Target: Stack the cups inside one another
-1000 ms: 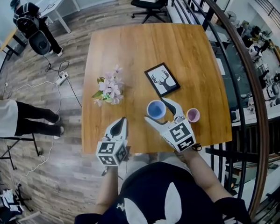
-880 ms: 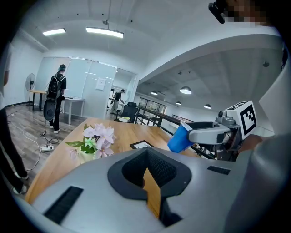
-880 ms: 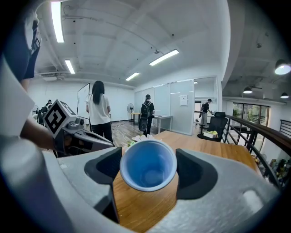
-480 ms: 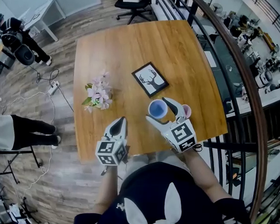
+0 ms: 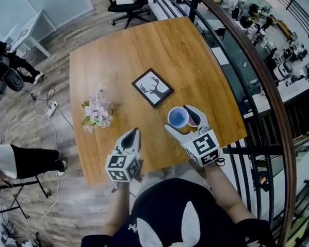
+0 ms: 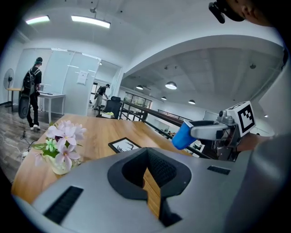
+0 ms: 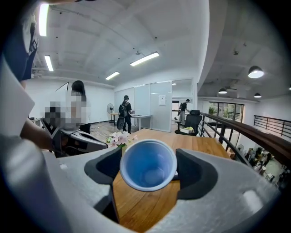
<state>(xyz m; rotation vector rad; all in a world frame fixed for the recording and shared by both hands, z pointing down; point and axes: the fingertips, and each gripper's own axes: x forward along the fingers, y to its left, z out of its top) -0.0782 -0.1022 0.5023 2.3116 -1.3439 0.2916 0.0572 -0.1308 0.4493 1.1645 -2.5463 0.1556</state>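
My right gripper (image 5: 178, 118) is shut on a blue cup (image 5: 177, 116), its mouth turned up toward the head view. In the right gripper view the blue cup (image 7: 148, 164) fills the space between the jaws of the right gripper (image 7: 148, 167), and I look into its bare inside. Seen from the left gripper view, the blue cup (image 6: 183, 135) hangs above the table, tilted. My left gripper (image 5: 131, 139) hovers near the table's front edge, shut on nothing; its pads (image 6: 157, 166) meet with only a sliver of table showing. No pink cup shows now.
On the wooden table (image 5: 122, 51) lie a framed deer picture (image 5: 152, 88) and a small vase of pink flowers (image 5: 96, 112). A dark railing (image 5: 264, 95) runs close along the table's right side. A person's legs (image 5: 23, 160) stand on the floor at left.
The right gripper has carried the blue cup toward the pink cup, which has slipped out of sight behind the gripper's finger. The table has slid leftward in the view.
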